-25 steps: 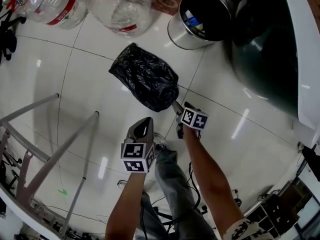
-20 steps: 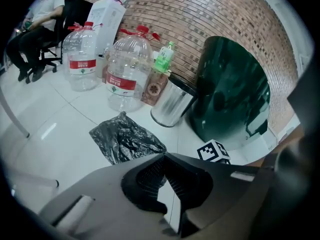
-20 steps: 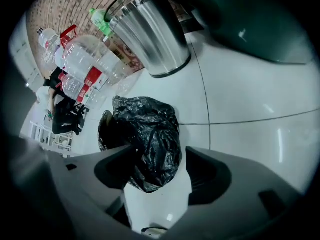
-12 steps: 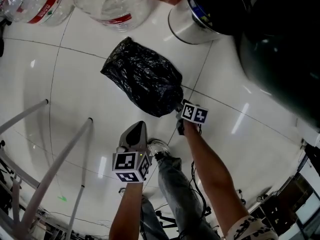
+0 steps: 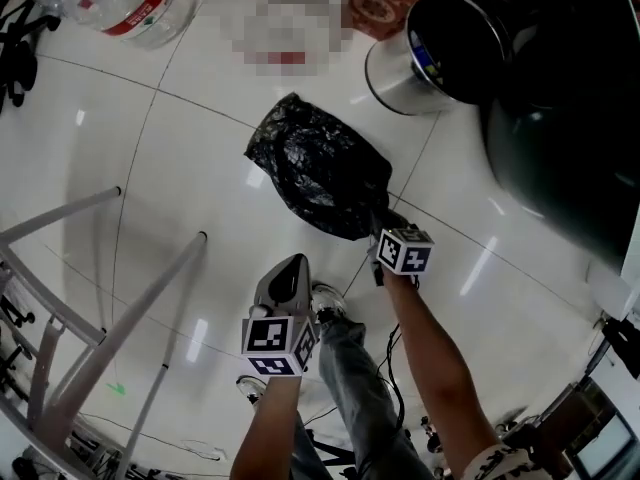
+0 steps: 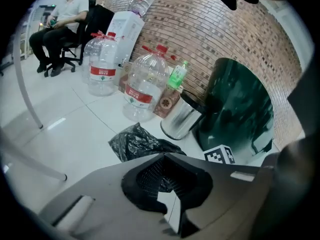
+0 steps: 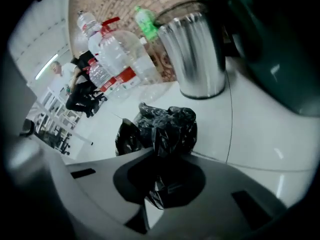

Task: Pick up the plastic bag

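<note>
Plastic bag (image 5: 322, 173), fold just clamped in right claw (image 7: 159, 184), hidden overhead, left claw (image 6: 167, 184) shut

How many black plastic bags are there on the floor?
1. The black plastic bag is on the tiled floor near the metal bin. Others may be hidden.

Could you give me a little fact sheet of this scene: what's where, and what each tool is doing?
Floor: white tiles
Black bag: on the floor, near a metal bin, not touching it
Right tool: jaws just closed, pinching the bag's edge
Left tool: shut, empty, apart from the bag
Background: water bottle
</note>
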`<state>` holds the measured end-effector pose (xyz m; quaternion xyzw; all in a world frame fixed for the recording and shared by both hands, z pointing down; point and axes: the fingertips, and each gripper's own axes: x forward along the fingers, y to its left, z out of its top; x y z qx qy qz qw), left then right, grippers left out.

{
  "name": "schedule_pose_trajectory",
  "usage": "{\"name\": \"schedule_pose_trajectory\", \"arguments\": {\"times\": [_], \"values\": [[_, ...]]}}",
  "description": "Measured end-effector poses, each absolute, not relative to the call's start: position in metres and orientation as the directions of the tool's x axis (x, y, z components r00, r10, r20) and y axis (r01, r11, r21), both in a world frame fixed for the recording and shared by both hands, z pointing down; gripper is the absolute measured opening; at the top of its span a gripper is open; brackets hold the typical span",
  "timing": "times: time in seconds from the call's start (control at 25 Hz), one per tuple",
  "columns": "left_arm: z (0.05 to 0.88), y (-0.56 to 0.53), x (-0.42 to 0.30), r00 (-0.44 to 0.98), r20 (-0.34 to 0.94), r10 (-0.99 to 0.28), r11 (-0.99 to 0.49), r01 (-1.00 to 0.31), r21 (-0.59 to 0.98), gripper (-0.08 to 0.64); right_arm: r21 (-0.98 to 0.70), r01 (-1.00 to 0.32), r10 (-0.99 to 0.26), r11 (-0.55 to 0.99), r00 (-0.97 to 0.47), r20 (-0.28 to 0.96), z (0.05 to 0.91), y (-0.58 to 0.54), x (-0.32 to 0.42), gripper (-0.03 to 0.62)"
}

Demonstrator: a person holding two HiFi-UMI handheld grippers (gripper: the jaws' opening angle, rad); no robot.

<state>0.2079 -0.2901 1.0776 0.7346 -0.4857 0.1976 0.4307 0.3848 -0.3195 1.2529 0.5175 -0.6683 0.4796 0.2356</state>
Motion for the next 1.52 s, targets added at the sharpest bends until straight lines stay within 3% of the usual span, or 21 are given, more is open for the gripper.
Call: {"name": "schedule_pose_trajectory", "arguments": {"times": [0.44,0.96,1.2,1.52], "values": [[0.903,-0.297,0.204,0.435,0.61,-0.662,-0.142,-0.872,0.468,0.001,-0.261,-0.881,-0.568,0.394,-0.457,0.685,0.978,-0.373,0.36,0.006],[0.704,-0.278,0.154,0.409,0.476,-0.779,-0.194,-0.878,0.437,0.001,-0.205,-0.748,-0.551,0.631,-0.619,0.56,0.709,-0.342,0.279,0.006],[0.636,-0.255,0.09,0.32,0.44,-0.839,-0.142,-0.91,0.389,0.001,-0.188,-0.7,-0.554,0.689,-0.675,0.487,0.61,-0.326,0.242,0.005],[0.562,-0.192,-0.016,0.159,0.391,-0.906,-0.014,-0.937,0.349,0.001,-0.109,-0.543,-0.453,0.833,-0.781,0.431,0.496,-0.322,0.139,0.005]]}}
